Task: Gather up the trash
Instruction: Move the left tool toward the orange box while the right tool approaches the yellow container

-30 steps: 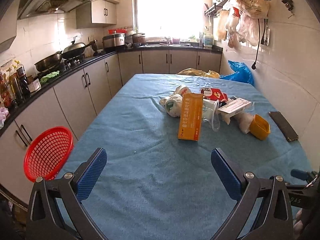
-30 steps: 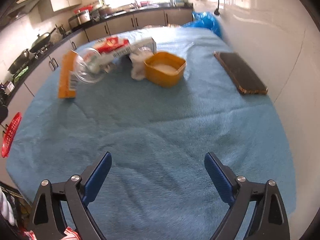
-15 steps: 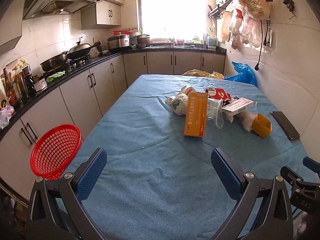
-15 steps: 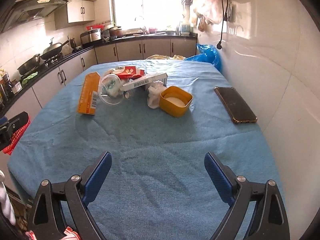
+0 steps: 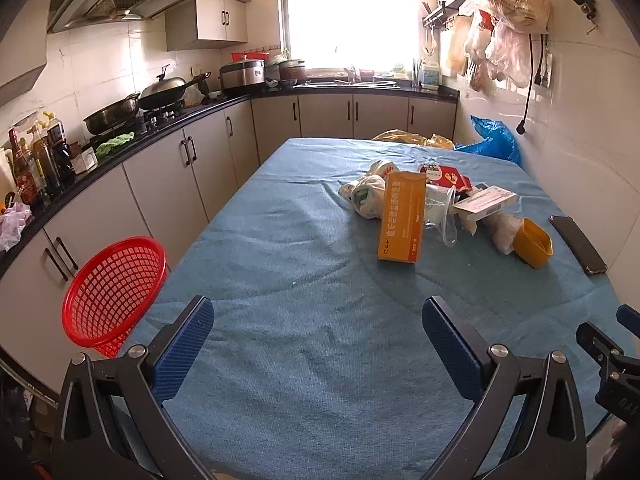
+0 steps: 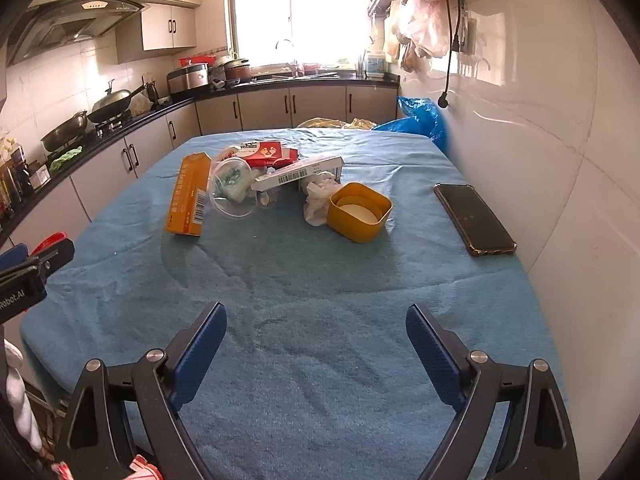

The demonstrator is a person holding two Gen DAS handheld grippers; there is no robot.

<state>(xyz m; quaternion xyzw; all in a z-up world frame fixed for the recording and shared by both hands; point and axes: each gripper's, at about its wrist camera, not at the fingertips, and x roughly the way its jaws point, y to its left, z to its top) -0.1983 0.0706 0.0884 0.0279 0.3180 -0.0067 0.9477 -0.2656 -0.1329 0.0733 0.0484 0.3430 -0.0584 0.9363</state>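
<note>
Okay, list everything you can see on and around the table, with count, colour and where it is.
orange carton: one, orange, table centre, left of the pile
clear plastic cup: one, transparent, on its side beside the carton
plastic bag wad: one, white, behind the carton
red packet: one, red and white, back of the pile
long box: one, white with barcode, resting across the pile
crumpled tissue: one, white, beside the yellow tub
yellow tub: one, yellow, right of the pile
phone: one, dark, table's right edge near the wall
blue bag: one, blue, far right corner
red basket: one, red, off the table's left edge
tablecloth: one, blue, covers the table
left gripper: open, empty
right gripper: open, empty
</note>
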